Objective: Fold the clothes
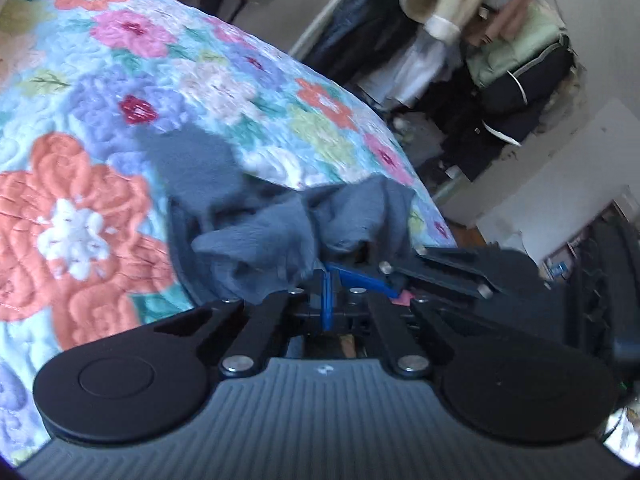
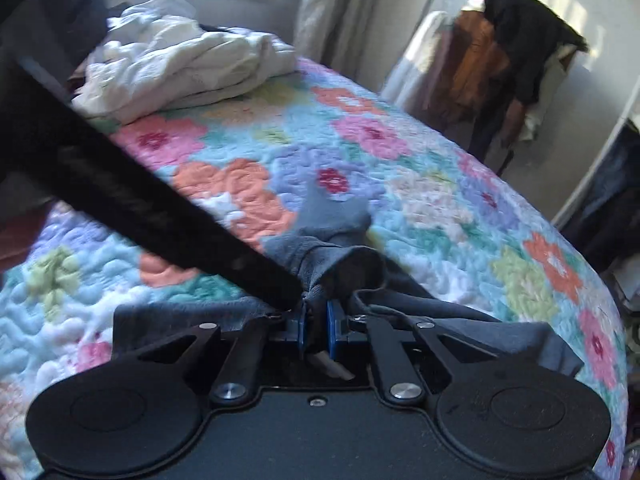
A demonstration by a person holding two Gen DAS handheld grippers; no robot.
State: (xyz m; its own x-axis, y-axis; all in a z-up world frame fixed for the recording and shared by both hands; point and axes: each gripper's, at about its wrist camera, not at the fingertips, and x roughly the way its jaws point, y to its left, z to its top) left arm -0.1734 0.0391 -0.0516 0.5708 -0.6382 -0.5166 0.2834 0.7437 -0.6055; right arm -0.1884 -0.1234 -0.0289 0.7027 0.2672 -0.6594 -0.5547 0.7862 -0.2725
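A floral quilt [image 2: 400, 184] covers the bed; a clothes rack [image 2: 500, 64] stands beyond it.

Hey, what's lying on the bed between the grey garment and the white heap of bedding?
Only bare floral quilt lies between the grey garment and the white bedding, seen in the right wrist view.

The grey garment [image 1: 276, 236] is bunched at the left gripper [image 1: 327, 296], so its type and full outline cannot be determined, and it covers the blue fingertips [image 1: 326, 284]. In the right wrist view, a blurred black bar [image 2: 160, 208] crosses the floral quilt [image 2: 440, 216] and hides part of it. The hanging clothes [image 1: 492, 40] are motion-blurred and cut off by the frame edge.
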